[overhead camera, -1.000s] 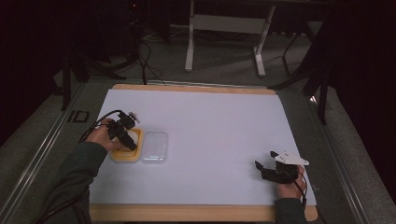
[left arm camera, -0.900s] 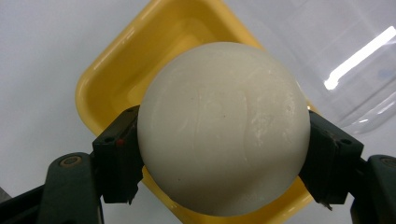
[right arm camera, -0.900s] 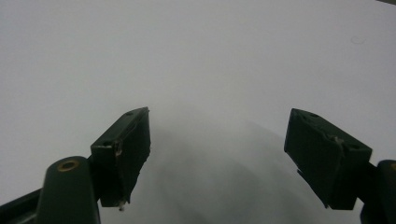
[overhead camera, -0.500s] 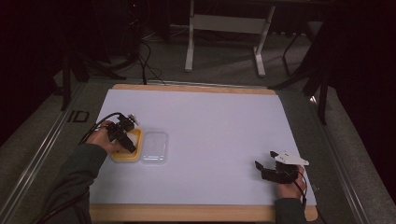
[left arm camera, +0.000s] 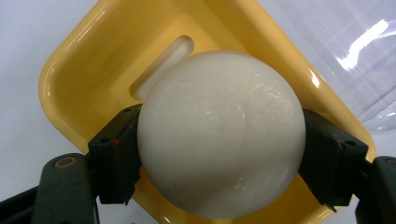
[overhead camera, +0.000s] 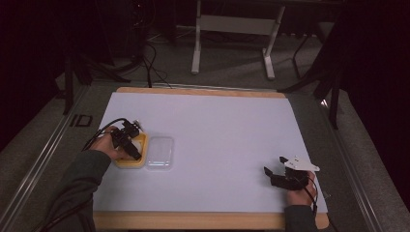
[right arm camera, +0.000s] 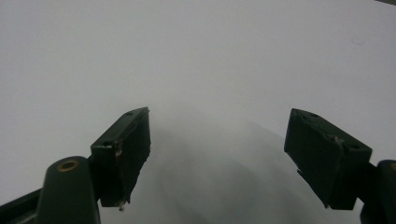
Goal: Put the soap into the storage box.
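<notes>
The high view looked forward and down over the white table [overhead camera: 217,145]. The left gripper view sat very close above the yellow tray [left arm camera: 93,60], which both showed, at nine o'clock on the table. The right gripper view faced bare tabletop closely.

Between the left gripper's [left arm camera: 219,154] matt black jaws sat a smooth, faintly glossy white ball [left arm camera: 220,133]. Beneath it, the yellow tray [left arm camera: 79,70] looked like glossy plastic. Beside that lay a clear, shiny plastic lid [left arm camera: 355,51].

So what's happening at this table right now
A person works with a gripper in each hand. The left gripper is clamped on a white ball directly over a yellow container, whose clear lid lies beside it. The right gripper is open, holding nothing, over the white table surface.
</notes>
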Available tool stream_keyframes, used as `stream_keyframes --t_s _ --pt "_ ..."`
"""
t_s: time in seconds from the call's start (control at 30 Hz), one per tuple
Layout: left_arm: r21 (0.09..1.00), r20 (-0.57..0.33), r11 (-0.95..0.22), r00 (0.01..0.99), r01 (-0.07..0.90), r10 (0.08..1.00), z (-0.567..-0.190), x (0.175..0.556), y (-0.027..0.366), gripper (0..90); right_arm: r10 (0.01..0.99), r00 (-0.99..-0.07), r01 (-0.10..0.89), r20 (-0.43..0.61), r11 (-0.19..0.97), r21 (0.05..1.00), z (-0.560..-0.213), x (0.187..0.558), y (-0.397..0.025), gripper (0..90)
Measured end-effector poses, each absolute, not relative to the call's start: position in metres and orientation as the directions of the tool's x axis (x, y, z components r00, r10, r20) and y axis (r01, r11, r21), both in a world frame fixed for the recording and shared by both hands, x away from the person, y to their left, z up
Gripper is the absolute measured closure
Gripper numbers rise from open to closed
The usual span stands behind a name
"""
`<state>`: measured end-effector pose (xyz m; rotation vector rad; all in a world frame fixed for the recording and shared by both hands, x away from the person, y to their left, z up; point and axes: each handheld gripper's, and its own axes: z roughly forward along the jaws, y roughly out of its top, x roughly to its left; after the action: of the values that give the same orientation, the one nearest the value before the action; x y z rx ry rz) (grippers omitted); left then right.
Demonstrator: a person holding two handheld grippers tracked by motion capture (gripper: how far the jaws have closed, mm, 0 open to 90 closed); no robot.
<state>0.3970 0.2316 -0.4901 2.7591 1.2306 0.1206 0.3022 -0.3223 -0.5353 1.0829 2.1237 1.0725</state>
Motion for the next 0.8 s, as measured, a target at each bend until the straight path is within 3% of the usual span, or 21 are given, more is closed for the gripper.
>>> stream_keyframes --t_s 0.4,0.6,0.8 --pt "0.15 0.072 -0.688 0.686 0.71 0.724 -0.486 0.393 0.229 17.3 0.834 -0.544 0.422 -0.092 0.366 0.829 -0.535 0.302 -0.322 22.2" --pt "0.14 0.114 -0.705 0.696 0.696 0.709 -0.482 0.392 0.227 8.4 0.833 -0.545 0.422 -0.092 0.368 0.829 -0.535 0.302 -0.322 22.2" --pt "0.15 0.094 -0.716 0.711 0.682 0.697 -0.48 0.389 0.229 10.6 0.833 -0.545 0.423 -0.091 0.367 0.828 -0.535 0.302 -0.322 22.2"
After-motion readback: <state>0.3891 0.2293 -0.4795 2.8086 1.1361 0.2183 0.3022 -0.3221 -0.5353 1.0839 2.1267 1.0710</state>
